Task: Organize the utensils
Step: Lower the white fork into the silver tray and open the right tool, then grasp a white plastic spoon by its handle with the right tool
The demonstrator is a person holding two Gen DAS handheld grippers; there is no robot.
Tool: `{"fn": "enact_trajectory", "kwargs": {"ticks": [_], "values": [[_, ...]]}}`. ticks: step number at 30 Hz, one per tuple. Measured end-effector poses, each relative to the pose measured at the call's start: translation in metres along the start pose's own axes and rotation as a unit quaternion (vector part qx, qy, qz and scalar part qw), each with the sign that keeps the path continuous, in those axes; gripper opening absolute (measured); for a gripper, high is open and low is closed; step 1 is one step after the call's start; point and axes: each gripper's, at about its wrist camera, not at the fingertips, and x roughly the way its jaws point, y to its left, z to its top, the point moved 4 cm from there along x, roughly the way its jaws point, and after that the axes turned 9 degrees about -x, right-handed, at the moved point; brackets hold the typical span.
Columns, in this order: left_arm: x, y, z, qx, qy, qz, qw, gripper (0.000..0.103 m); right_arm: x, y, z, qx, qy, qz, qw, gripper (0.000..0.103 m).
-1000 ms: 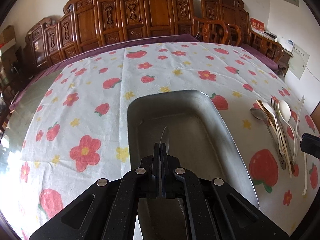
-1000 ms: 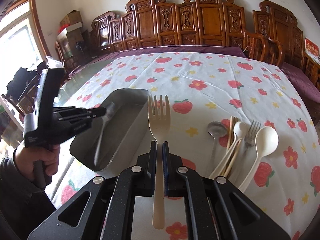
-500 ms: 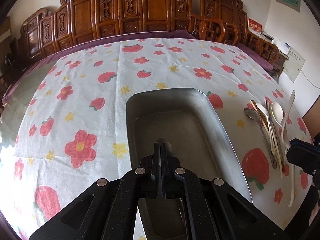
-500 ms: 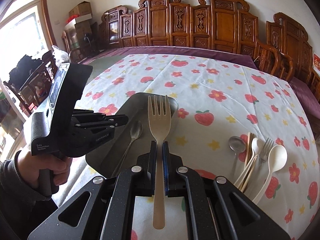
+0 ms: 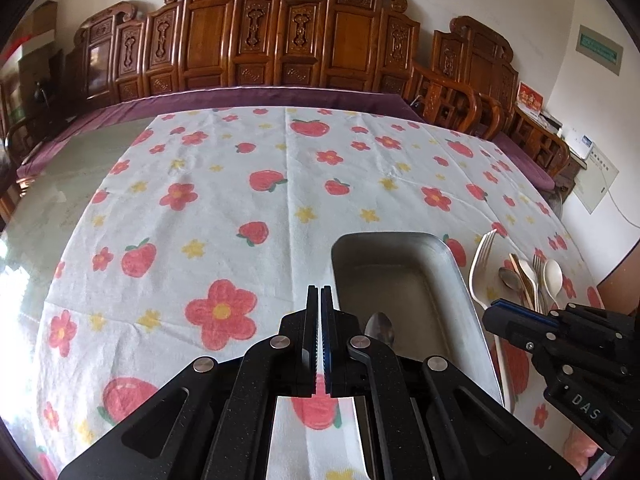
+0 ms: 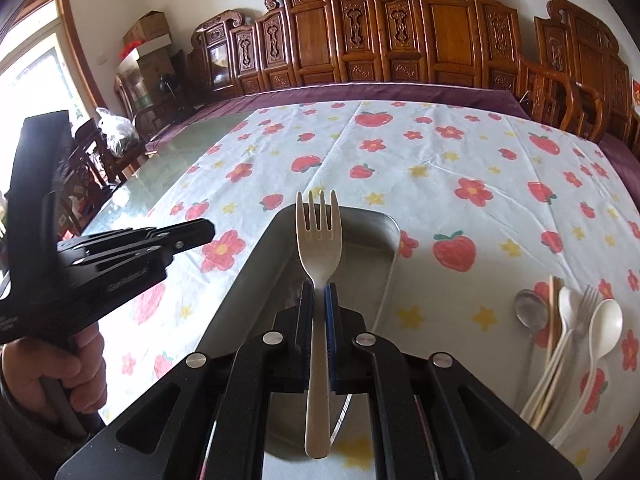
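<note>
Pointing steeply down over the table, the right gripper is clenched on the neck of a cream fork, whose tines are held above the metal tray. To its left, the left gripper is carried by a hand over the cloth just beside the tray's left rim, its jaws pressed together on nothing. One metal spoon is seen lying in the tray, whose far end is bare. On the cloth right of the tray, a pile of cutlery is laid: a metal spoon, chopsticks, a metal fork and cream spoons. Beyond the tray, wide open cloth is left up to the wooden chairs.
</note>
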Motion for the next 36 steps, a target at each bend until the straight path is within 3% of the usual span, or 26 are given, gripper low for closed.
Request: {"fn": "enact_trajectory", "kwargs": {"ticks": [12,15,20,22,24,29,32,36], "values": [[-0.007,0.006,0.005,-0.009,-0.01,0.004,0.9999,0.0,0.04,-0.002,-0.009,0.004,0.031,-0.01,0.999,0.008],[-0.01,0.0,0.004,-0.003,-0.012,0.0,0.9999,0.0,0.035,-0.005,-0.012,-0.006,0.03,-0.013,0.999,0.008],[-0.017,-0.013,0.0,0.004,-0.015,-0.014,0.9998,0.001,-0.006,-0.019,-0.023,-0.018,0.002,-0.028,0.999,0.008],[-0.019,-0.021,-0.003,0.01,-0.015,-0.019,0.9997,0.009,-0.022,-0.032,-0.031,-0.015,-0.003,-0.041,0.999,0.008],[-0.021,-0.029,-0.006,0.011,-0.016,-0.033,0.9993,0.041,-0.04,-0.049,-0.04,-0.011,-0.006,-0.059,0.998,0.008],[-0.023,-0.05,-0.015,0.033,-0.016,-0.041,0.9985,0.048,-0.074,-0.1,-0.068,0.005,-0.004,-0.11,0.994,0.009],[-0.025,-0.062,-0.02,0.044,-0.016,-0.047,0.9978,0.048,-0.085,-0.134,-0.086,0.018,0.006,-0.141,0.99,0.027],[-0.031,-0.079,-0.028,0.053,-0.017,-0.05,0.9972,0.063,-0.083,-0.175,-0.107,0.041,0.025,-0.167,0.985,0.028]]}}
